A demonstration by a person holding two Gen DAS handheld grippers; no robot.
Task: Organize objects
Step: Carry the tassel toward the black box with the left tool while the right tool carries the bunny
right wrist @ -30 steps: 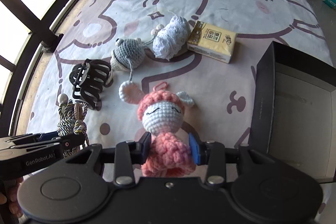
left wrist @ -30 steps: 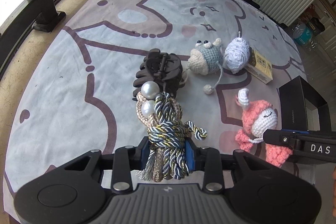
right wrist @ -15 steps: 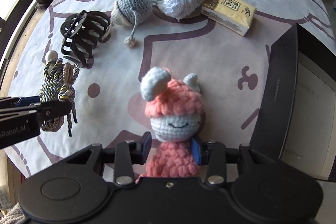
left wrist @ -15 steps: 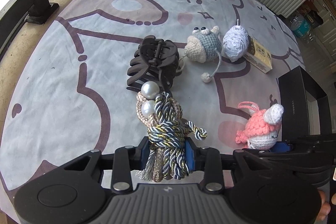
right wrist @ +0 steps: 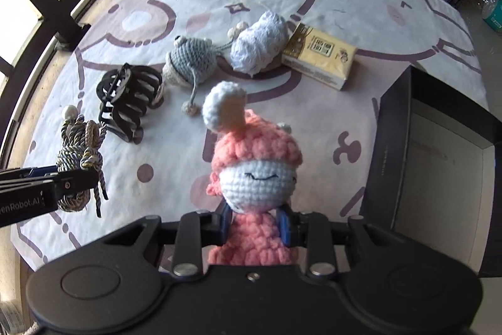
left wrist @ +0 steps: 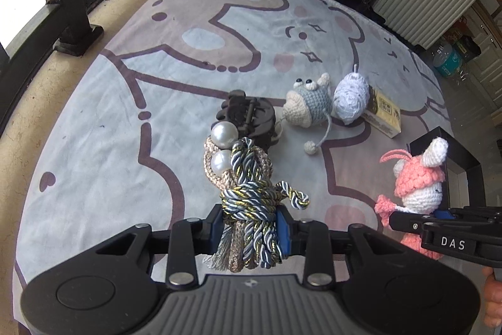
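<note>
While both claws are clenched, each carries one item above the cartoon-printed cloth (left wrist: 131,127) that covers the table. Left claw (left wrist: 250,225): jaws closed on the knotted cord tassel (left wrist: 248,197) at its knot, the piece upright, two pearl beads at its top, fringe hanging below the pads; from the right wrist view the same tassel (right wrist: 80,159) shows at the left edge, lifted off the cloth. Right claw (right wrist: 258,225): jaws closed on the lower body of the pink crochet doll (right wrist: 255,165), head upright, white ear raised; from the left wrist view the doll (left wrist: 417,187) sits at the right, in front of the black box (left wrist: 464,165). Resting on the cloth: black hair claw clip (right wrist: 128,102), partly hidden behind the tassel in the left view; grey crochet mouse (right wrist: 191,62); white yarn ball (right wrist: 260,43), touching the yellow tissue pack (right wrist: 320,55). Black box (right wrist: 392,153) open, right of the doll, its far side cut off by the frame edge. A fingertip of the person's right hand (left wrist: 491,303) is just visible at the edge; the rest lies out of frame. Printing on the pack is too small to read.
</note>
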